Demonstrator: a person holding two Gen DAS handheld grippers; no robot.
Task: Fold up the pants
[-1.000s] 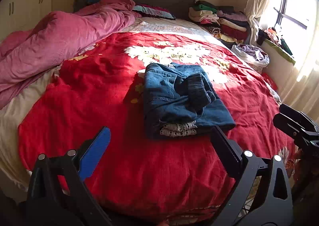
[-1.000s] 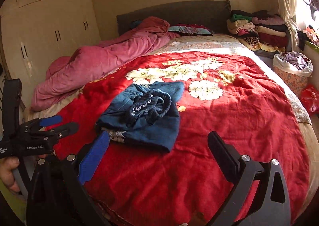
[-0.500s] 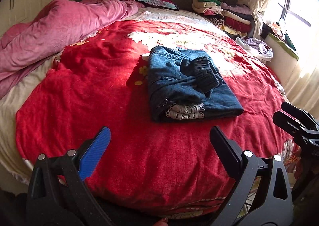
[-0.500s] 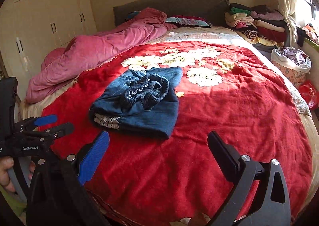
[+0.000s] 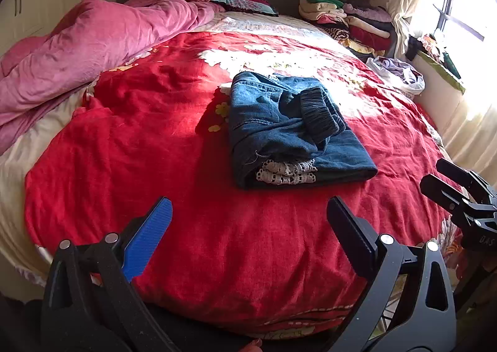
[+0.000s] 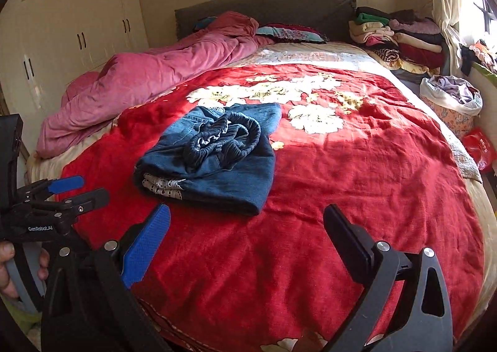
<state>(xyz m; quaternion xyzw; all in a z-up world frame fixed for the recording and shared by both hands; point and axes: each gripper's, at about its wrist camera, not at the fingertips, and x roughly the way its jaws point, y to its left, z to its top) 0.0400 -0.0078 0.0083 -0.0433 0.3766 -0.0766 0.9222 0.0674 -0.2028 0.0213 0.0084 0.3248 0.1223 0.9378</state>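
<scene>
Pants (image 5: 292,131), blue denim, lie as a squarish folded bundle on the red floral blanket (image 5: 174,147) near the middle of the bed (image 6: 478,206). Dark elastic waistband (image 5: 320,114) sits bunched on top of the bundle, and a strip of white lace trim (image 5: 285,172) pokes out of the near edge (not tucked in). Folded edge faces the camera in both wrist views.

Left tool (image 5: 248,221) hovers above the blanket short of the bundle, fingers spread wide, holding nothing. Right tool (image 6: 247,227) is the same: spread apart, empty, clear of the fabric. Each tool shows at the side of the other's view.

Judged step: folding looks essentially done, and both tools are off the garment. What may be left is tidying; the loose waistband and the lace make the top lumpy. Next move would call for pressing the waistband flat or tucking it under, with one tool steadying the bundle so the layers don't slide.

Around it: pink duvet (image 5: 93,41) heaped along the left side, stack of folded clothes (image 6: 400,38) by the headboard (image 6: 264,7), wardrobe (image 6: 74,23) against the wall, laundry basket (image 6: 450,103) beside the bed near the window.
</scene>
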